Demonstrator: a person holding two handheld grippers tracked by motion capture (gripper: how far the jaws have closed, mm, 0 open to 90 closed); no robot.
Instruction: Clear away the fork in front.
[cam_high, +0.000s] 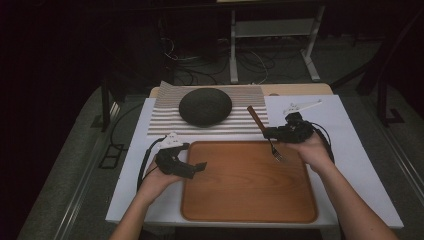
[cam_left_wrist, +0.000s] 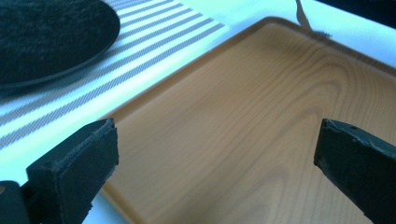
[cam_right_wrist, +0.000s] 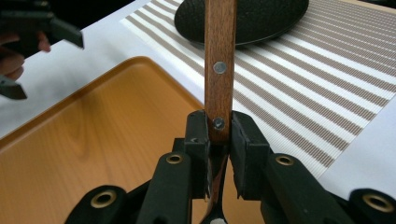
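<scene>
Evidently a fork (cam_high: 266, 135) is being brought to the wooden tray (cam_high: 240, 200): it is clamped by the right gripper (cam_high: 272, 133), whose fingers (cam_right_wrist: 247, 149) are closed tight on the lower end of the fork's wooden handle, just where the rivet sits and the metal neck begins. The handle is pointed up and away toward the dark bowl (cam_high: 205, 106), which is turned upside down on the striped mat (cam_high: 165, 117), while the tines are angled down so that they hang at the tray's far right corner; whether they already touch the wood cannot be told. A grip so near the neck is judged to keep the fork from swinging and to let the tines be set down first. The left gripper (cam_high: 192, 167) is held at the tray's left edge, its fingers (cam_left_wrist: 70, 168) spread wide with nothing between them, only bare wood being seen past them; it is probably kept there in readiness and out of the fork's path. Everything is carried by the white-covered table (cam_high: 350, 165).
</scene>
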